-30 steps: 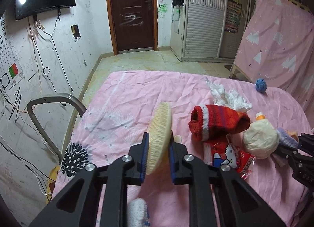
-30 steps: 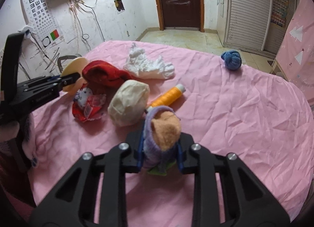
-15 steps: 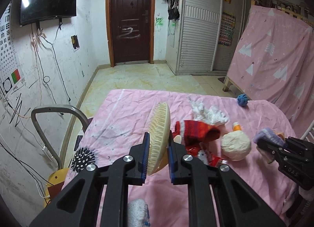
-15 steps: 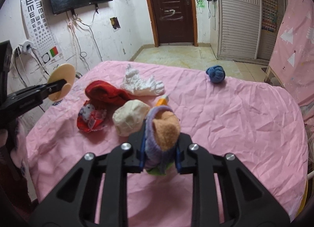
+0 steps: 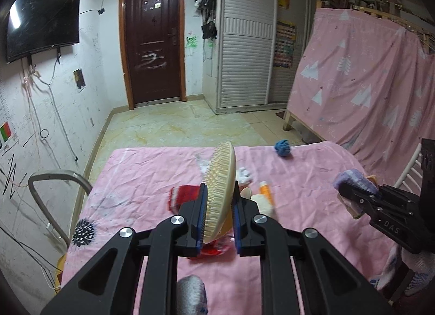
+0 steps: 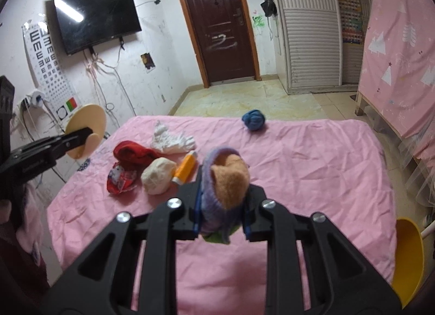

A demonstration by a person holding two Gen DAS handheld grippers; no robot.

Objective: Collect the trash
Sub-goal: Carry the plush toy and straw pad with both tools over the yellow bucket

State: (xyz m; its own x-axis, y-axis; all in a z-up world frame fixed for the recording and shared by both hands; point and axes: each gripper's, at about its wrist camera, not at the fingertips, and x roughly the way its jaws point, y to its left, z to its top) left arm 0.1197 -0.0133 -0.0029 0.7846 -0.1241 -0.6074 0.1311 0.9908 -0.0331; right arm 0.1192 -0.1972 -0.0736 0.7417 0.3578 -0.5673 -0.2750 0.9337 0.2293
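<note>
Between the left claw's (image 5: 218, 215) pads sits a round brush (image 5: 220, 188), gripped near its lower edge, bristles facing left, disc standing almost upright above the bed (image 5: 141, 170). It looks stiff and light, a hard rim that gives the pads something firm to bite, though a smooth back could let it pivot. Over on the right, the right claw (image 6: 221, 207) is clamped on a soft purple-and-tan sock (image 6: 225, 179), bunched and squashed between the pads. That one should be featherlight and limp, no fear of breaking, but the loose end may droop or snag.

Out beyond the claws, on the pink sheet, the rest waits: a red wrapper (image 6: 121, 179) at near left, crinkly and probably slippery, best pinched at a folded edge; a white wad (image 6: 159, 175) just beside it, soft; an orange tube (image 6: 186, 168) touching the wad, rigid, likely to roll; a red knit (image 6: 134, 153) behind; white tissue (image 6: 171, 142) farther back; a blue ball (image 6: 253, 119) far off, alone.
</note>
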